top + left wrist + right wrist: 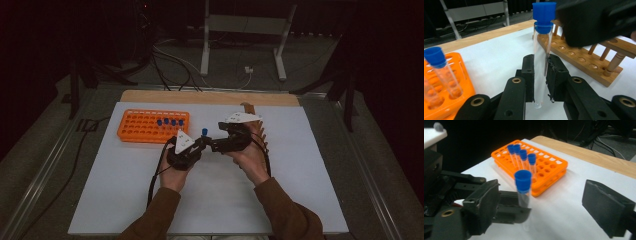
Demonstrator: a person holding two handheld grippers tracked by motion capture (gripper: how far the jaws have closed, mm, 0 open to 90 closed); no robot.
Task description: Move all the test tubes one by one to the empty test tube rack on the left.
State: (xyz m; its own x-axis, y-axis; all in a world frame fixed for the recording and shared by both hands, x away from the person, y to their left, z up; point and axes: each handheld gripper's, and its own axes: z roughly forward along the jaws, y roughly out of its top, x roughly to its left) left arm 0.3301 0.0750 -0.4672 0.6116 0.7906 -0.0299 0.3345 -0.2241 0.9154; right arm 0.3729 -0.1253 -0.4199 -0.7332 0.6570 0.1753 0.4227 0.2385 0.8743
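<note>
We see the left hand-held gripper (pixel 540 80) pinching a clear test tube (pixel 541 67) (blue-capped, upright) above the white counter (pixel 300 165) near its middle. The right hand-held gripper (pixel 554 205) stands spread around the tube, not touching. An orange rack (pixel 145 126) sits far left, a wooden rack (pixel 584 56) right.

No legible text, label or number on anything here.
</note>
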